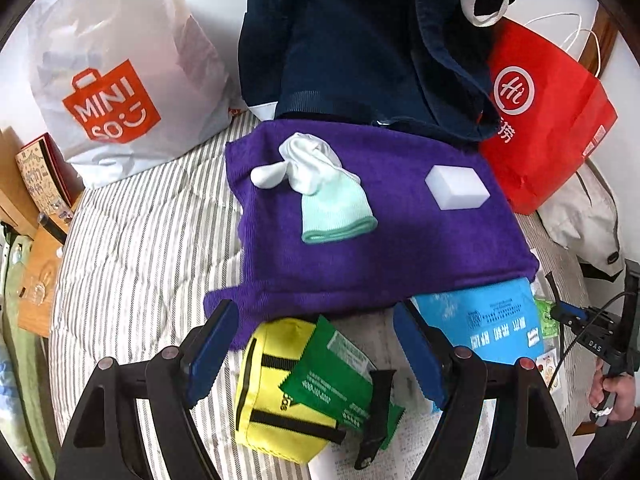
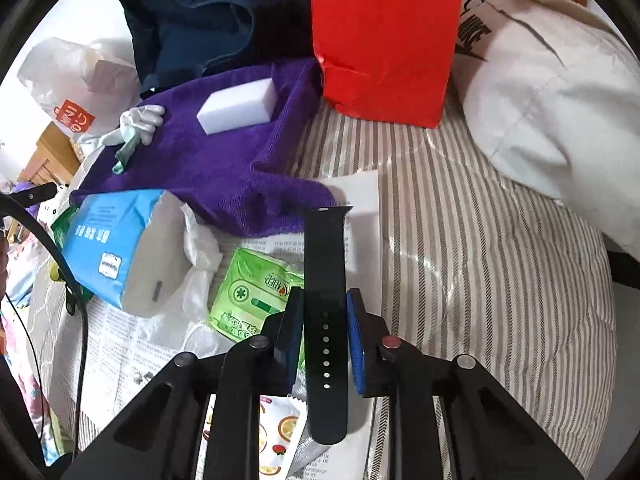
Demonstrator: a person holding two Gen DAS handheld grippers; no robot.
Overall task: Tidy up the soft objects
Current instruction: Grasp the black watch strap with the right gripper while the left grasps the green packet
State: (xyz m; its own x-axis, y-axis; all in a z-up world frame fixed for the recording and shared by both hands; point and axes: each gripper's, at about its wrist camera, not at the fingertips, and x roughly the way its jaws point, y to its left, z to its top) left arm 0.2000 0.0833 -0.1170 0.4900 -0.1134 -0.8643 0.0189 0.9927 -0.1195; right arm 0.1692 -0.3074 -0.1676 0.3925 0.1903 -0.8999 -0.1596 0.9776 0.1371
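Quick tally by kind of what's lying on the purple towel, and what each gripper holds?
On the purple towel:
Glove: 1
Sponge block: 1
Left gripper: 0 held
Right gripper: 1 black watch strap
Total: 3

You're in a home bedroom, striped quilted bedding (image 2: 460,240), wooden bedside furniture (image 1: 36,280), shopping bags (image 1: 120,80), navy clothing (image 1: 340,40).

The purple towel (image 1: 372,236) looks like ribbed, matt cloth, the red bag (image 1: 548,120) creased paper, the watch strap (image 2: 325,320) smooth rubbery matt.
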